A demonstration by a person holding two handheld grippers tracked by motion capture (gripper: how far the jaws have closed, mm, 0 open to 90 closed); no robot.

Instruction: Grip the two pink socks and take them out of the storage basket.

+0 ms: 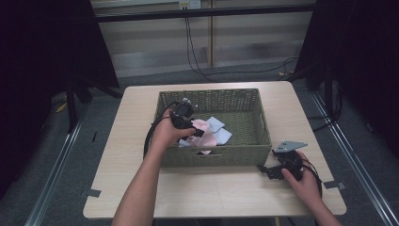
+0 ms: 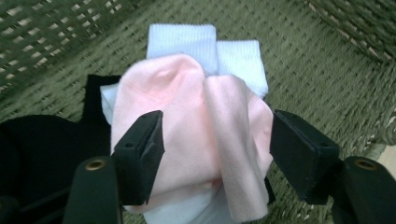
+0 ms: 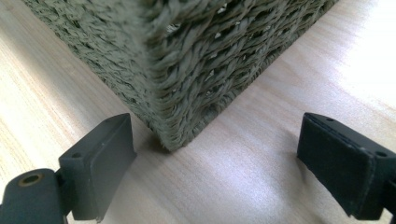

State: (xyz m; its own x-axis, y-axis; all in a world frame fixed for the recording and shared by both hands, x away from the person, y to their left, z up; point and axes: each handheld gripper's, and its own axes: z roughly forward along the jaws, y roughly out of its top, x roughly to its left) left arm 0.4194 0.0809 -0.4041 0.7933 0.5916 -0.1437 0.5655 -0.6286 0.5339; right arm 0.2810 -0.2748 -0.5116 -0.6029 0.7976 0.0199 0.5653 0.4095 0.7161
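While grey carpet and dark curtains frame the room, with cables trailing down the back wall, the pale wooden tabletop point(image 1: 131, 141) sits square in the middle of the high view. On it, toward the far side, stands the green woven basket point(image 1: 244, 151), long side facing the person.

Left forearm comes in from the bottom and reaches up over the basket's near left corner, the left hand point(image 1: 165, 134) tipping the left tongs point(image 1: 194, 132) down into the basket. Right hand point(image 1: 307, 183) rests low on the tabletop near the front right edge, and the right tongs point(image 1: 264, 170) lie just off the basket's near right corner, pointing at it.

Inside the basket, a small heap of cloths at the near left: a pink cloth point(image 2: 187, 135) on top, light blue folded cloths point(image 2: 205, 44) behind it, something black point(image 2: 42, 144) beside them.

From the left gripper view, the left tongs are spread wide, jaws either side of the pink cloth and not pinching it. From the right gripper view, the right tongs gape wide too, holding nothing, with the basket corner point(image 3: 173, 135) close ahead between the jaws
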